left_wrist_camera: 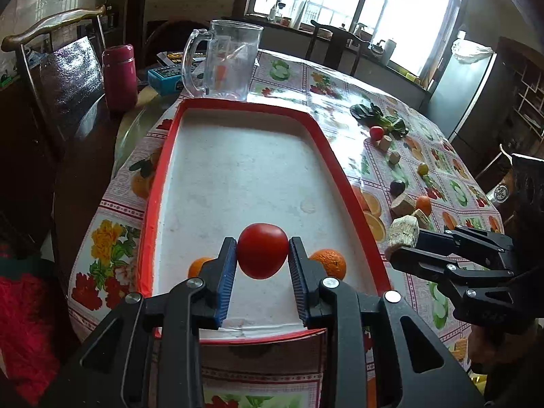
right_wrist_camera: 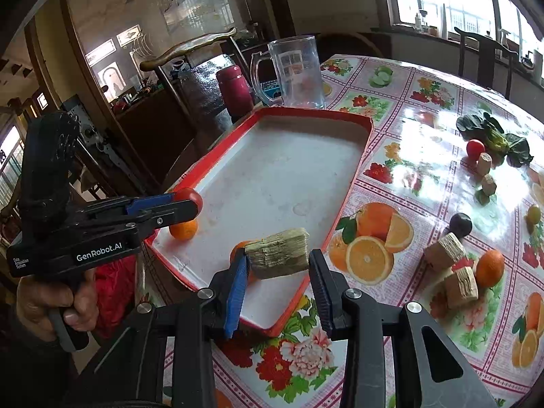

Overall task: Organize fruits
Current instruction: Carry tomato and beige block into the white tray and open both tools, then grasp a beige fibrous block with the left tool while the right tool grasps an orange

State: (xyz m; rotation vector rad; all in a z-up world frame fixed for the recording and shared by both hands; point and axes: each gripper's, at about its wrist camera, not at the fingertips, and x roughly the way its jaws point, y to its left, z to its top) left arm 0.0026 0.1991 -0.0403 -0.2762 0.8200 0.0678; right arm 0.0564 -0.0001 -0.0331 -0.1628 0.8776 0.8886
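Tomato [left_wrist_camera: 262,251]: pinched between our left gripper [left_wrist_camera: 262,255] pads, hanging over the tray [left_wrist_camera: 159,183] floor.
Oranges [left_wrist_camera: 329,262]: flanking the fingers; we lower straight, then release.
Right gripper [right_wrist_camera: 277,273]: pinching a sugarcane chunk [right_wrist_camera: 277,259] over the tray's near corner.

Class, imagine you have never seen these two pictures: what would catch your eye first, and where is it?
First, the red tomato clamped in the left tongs over the near end of the red-rimmed tray, an orange lying either side. Next, the sugarcane piece between the right tongs at the tray's right edge.
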